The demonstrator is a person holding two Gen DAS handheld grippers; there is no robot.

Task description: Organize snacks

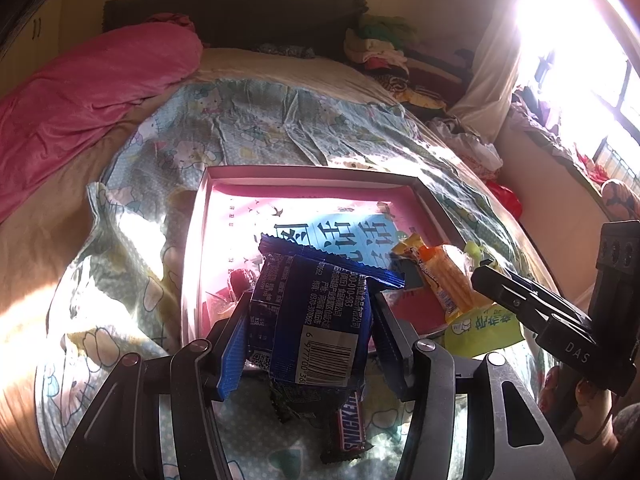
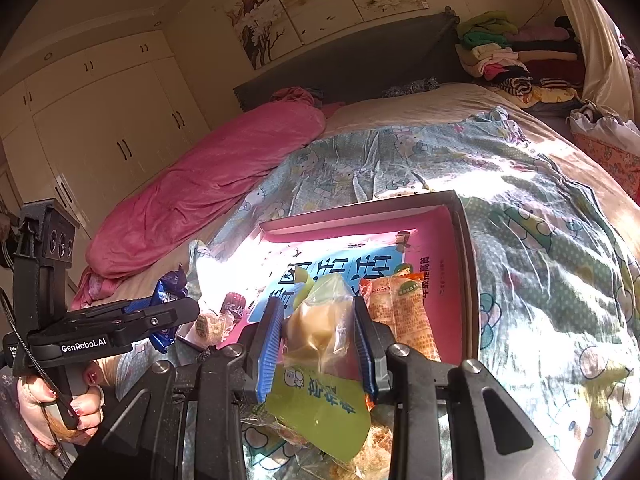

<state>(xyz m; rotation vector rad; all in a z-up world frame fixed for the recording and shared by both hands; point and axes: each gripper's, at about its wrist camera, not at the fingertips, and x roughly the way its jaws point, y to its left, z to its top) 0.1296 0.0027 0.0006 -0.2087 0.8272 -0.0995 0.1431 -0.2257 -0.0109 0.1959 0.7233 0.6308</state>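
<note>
Step in hand: judged to be carrying two snacks to the pink box (image 1: 434,200), which lies open on the bed (image 1: 132,184).
Left gripper (image 1: 308,320): jaws clenched on a dark blue wrapper (image 1: 316,312), barcode side facing the camera; the packet sits upright between the blue pads (image 1: 232,356) and hangs over the box's near edge.
Right gripper (image 2: 318,340): jaws clenched on a yellow-green clear packet (image 2: 320,332) with a pale lump inside; its printed tail droops below the jaws, at the box's near right corner.
Already in box: an orange packet (image 2: 400,312) along the right wall and small wrapped sweets (image 2: 216,326) near the left.
Not yet gathered: a Snickers bar (image 1: 352,424) on the quilt beneath the left gripper, outside the box.
Advice: move each packet fully past the near wall before letting go, and set the blue one on the bare blue-printed floor (image 1: 344,228) in mid-box rather than on top of the others.
Edges: low box walls all round; a drooping packet tail could snag the near rim.
Open room: the far half of the box is bare. The two grippers stand near each other, so releasing one at a time looks prudent.
Surface: the rumpled quilt is soft, so the box may tip if pressed on.
</note>
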